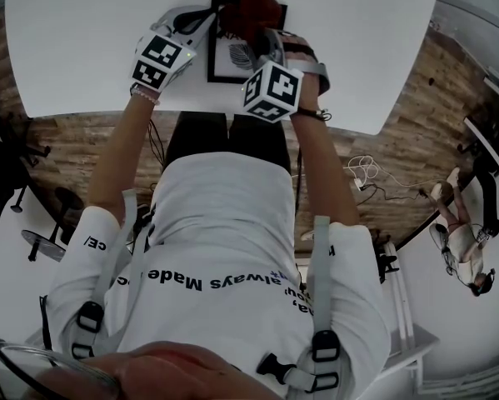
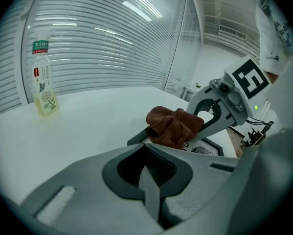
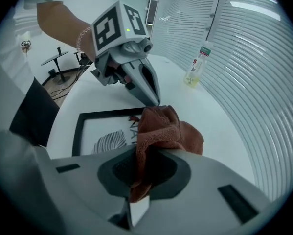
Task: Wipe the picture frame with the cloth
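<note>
A black picture frame with a leaf print lies flat on the white table. A rust-brown cloth is bunched over the frame's far part. My right gripper is shut on that cloth, which spills out above its jaws. In the head view the cloth hides the right fingertips. My left gripper points down with its jaws together, tip at the frame's far edge beside the cloth; whether it touches is unclear. From the left gripper view, the cloth sits just ahead of the left gripper.
A clear drink bottle with a green label stands far back on the table, near the blinds; the right gripper view also shows the bottle. The table's near edge runs just below the frame. Wooden floor, cables and office chairs surround it.
</note>
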### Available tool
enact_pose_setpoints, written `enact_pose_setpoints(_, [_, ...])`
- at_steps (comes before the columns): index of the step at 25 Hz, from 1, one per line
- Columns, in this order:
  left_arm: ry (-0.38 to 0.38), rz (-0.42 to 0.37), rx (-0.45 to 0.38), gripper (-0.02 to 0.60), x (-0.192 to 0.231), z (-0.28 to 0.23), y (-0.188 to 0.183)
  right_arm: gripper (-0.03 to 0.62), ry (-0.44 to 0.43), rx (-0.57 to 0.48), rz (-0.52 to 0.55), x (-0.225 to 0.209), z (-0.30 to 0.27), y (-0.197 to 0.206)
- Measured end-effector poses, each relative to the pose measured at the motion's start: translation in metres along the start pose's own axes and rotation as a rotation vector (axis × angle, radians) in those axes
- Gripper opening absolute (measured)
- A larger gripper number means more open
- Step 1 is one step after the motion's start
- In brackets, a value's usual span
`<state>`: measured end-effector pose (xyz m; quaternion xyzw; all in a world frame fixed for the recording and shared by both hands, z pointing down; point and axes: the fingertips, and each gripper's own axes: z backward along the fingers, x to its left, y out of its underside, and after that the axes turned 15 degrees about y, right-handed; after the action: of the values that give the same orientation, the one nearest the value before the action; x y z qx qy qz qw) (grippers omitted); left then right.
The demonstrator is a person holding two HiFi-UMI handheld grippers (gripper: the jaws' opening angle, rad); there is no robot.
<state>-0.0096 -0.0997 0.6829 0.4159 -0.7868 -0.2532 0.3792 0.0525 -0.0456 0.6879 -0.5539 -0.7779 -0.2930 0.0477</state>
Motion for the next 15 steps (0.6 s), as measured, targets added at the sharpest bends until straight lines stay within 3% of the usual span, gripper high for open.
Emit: enact_pose_setpoints(15, [-0.019,0.005,-0.001,0.002,0.001,-0.002,0.0,0.015,-0.204,0.036,0.056,0.098,0.053,0.024])
